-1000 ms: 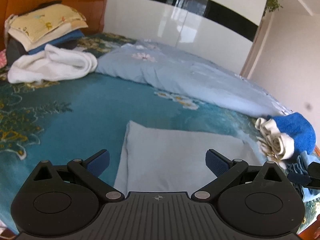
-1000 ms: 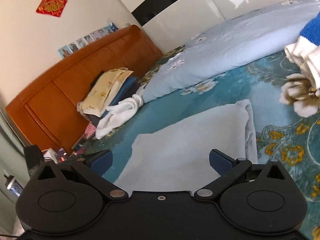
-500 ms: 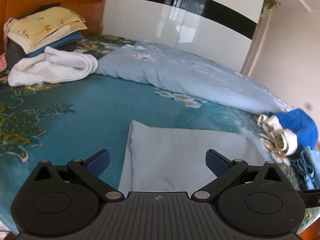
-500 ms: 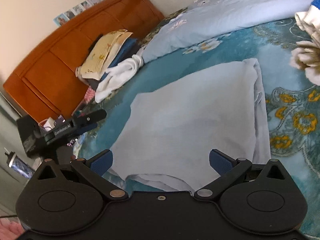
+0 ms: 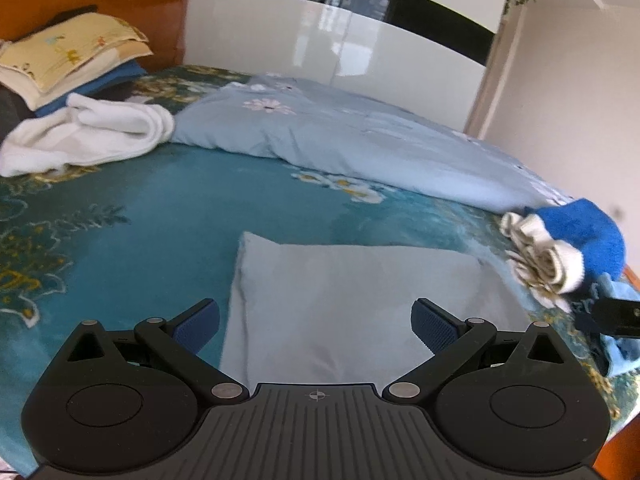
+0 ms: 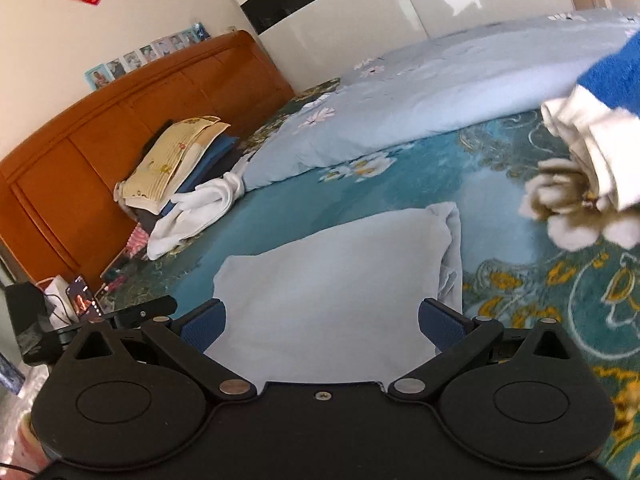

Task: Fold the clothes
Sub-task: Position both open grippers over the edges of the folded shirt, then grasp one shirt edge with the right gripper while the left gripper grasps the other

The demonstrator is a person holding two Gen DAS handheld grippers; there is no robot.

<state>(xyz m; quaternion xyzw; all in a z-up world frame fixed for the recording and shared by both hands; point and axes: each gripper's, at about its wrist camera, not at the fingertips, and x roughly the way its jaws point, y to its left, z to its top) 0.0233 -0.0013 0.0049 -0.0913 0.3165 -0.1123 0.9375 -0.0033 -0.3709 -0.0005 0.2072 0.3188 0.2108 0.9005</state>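
Observation:
A pale blue garment (image 5: 352, 304) lies flat and folded into a rectangle on the teal floral bedsheet (image 5: 132, 220). In the left wrist view my left gripper (image 5: 316, 326) hangs open over its near edge, nothing between the blue pads. The right wrist view shows the same garment (image 6: 328, 292) from its other side, its right edge bunched in a thick fold. My right gripper (image 6: 322, 326) is open above the near edge and holds nothing. The left gripper (image 6: 140, 314) shows as a black bar at the left of that view.
A blue and white rolled towel (image 5: 568, 248) lies right of the garment. A light blue quilt (image 5: 360, 140) runs along the far side. A white towel (image 5: 88, 136) and stacked folded items (image 5: 68, 56) sit by the wooden headboard (image 6: 120, 128).
The right gripper dipped toward the garment half a second ago and has tilted back up. The left view has drifted slightly. The garment has not moved.

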